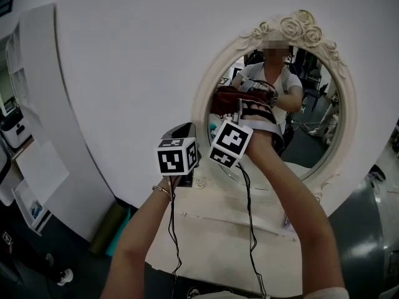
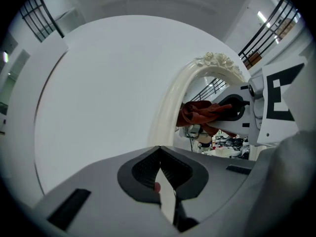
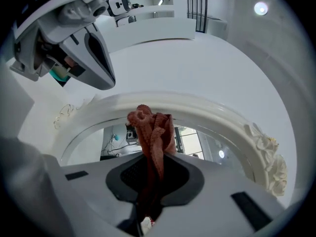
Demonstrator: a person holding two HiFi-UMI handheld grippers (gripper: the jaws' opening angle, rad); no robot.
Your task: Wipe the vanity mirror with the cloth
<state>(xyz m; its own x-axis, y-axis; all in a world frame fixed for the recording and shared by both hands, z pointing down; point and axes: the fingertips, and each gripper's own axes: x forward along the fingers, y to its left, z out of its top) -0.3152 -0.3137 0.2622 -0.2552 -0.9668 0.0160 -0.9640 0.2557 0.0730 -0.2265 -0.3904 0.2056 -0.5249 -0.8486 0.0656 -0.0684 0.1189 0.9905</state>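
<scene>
An oval vanity mirror point(image 1: 312, 139) in a cream frame point(image 1: 202, 104) topped with roses stands against a white round panel. My right gripper point(image 1: 239, 109) is shut on a rust-red cloth point(image 1: 224, 99), which is pressed to the glass at the mirror's left side. In the right gripper view the cloth point(image 3: 153, 132) bunches out of the shut jaws of the right gripper point(image 3: 154, 174), just under the frame's curve point(image 3: 207, 107). My left gripper point(image 1: 183, 129) hovers beside the frame's lower left, shut and holding nothing point(image 2: 159, 169). From the left gripper view the cloth point(image 2: 200, 113) shows against the glass.
A white vanity top point(image 1: 218, 229) lies below the mirror. Black cables point(image 1: 250, 229) hang from both grippers. White shelving point(image 1: 28, 136) stands at the left. A greenish cylinder point(image 1: 109, 226) lies on the dark floor beside it.
</scene>
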